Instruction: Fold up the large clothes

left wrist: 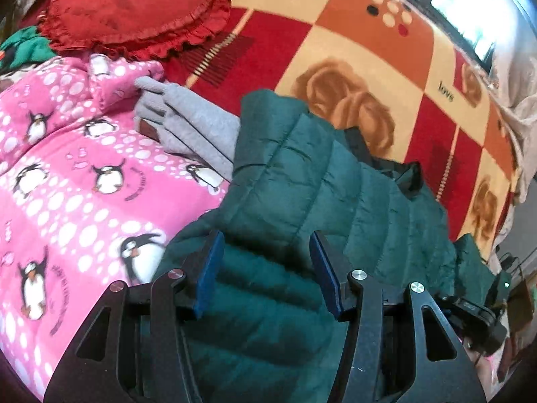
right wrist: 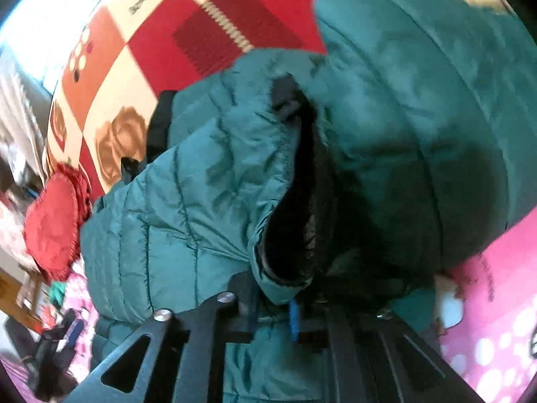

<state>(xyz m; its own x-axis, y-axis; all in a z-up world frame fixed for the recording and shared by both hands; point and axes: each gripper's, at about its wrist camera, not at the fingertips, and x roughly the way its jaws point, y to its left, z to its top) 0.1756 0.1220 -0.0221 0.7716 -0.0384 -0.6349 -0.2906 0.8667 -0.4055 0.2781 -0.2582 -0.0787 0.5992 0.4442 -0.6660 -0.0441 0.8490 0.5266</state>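
A dark green quilted puffer jacket (left wrist: 302, 181) lies on the bed, partly over the pink penguin blanket (left wrist: 67, 184). My left gripper (left wrist: 266, 268) is open, its blue-padded fingers (left wrist: 209, 268) spread just above the jacket's near part, holding nothing. In the right wrist view the jacket (right wrist: 188, 201) fills the frame, bunched and lifted, its black lining showing in an opening. My right gripper (right wrist: 288, 315) is shut on a fold of the jacket; its fingers are mostly buried in fabric, with only a blue pad edge (right wrist: 294, 322) showing.
A folded grey garment (left wrist: 188, 121) lies on the pink blanket left of the jacket. A red ruffled heart cushion (left wrist: 134, 6) sits at the far left. A red, orange and cream rose-patterned bedspread (left wrist: 369, 67) covers the bed. A window (left wrist: 470, 3) is behind.
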